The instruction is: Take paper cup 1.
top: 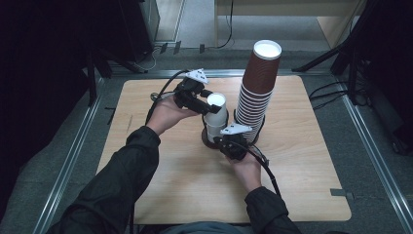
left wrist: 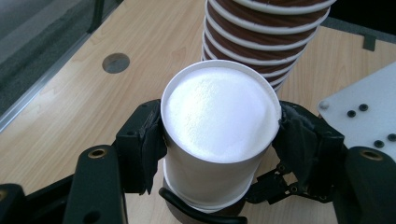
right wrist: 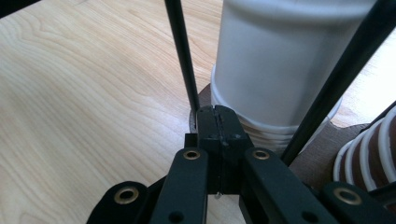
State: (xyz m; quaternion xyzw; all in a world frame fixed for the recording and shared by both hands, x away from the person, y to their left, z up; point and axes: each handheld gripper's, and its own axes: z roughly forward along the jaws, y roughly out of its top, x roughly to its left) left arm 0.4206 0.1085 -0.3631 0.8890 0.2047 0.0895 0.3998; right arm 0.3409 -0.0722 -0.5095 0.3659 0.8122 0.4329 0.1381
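The left gripper (left wrist: 219,140) clamped the top white cup (left wrist: 219,121) of a short stack; the right gripper (right wrist: 218,123), jaws together, pinched a thin black rod (right wrist: 182,56) beside it.

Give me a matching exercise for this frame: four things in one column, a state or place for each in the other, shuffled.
1. left gripper
2. right gripper
3. brown cup stack
4. round hole in the table

a. jaws pressed together at the base of the white stack
b. leaning, tallest thing on the table
c. clamped on the top white cup
d. left of the cups in the left gripper view

Pairs: 1-c, 2-a, 3-b, 4-d
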